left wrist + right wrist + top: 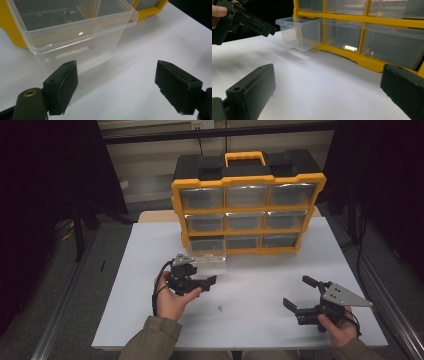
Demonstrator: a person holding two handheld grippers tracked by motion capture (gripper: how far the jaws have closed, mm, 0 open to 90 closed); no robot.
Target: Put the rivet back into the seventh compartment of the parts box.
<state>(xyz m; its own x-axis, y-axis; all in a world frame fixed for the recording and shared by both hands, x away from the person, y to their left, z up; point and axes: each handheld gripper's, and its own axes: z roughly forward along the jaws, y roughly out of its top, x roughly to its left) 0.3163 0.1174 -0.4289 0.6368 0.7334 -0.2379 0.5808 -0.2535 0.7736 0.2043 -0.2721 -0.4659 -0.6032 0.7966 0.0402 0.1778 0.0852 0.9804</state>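
Drawer [75, 30] of thin clear plastic sticks half out of the organizer's [247, 215] bottom-left slot: light, slick, flexible. I'd pinch its front lip. My left gripper [122, 88] and right gripper [329, 96] both gape, holding nothing.

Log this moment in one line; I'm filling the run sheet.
left gripper: open, empty | drawer: pulled out | right gripper: open, empty

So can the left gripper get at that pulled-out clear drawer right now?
Probably yes: the left gripper is open just before the clear drawer, with bare table between.
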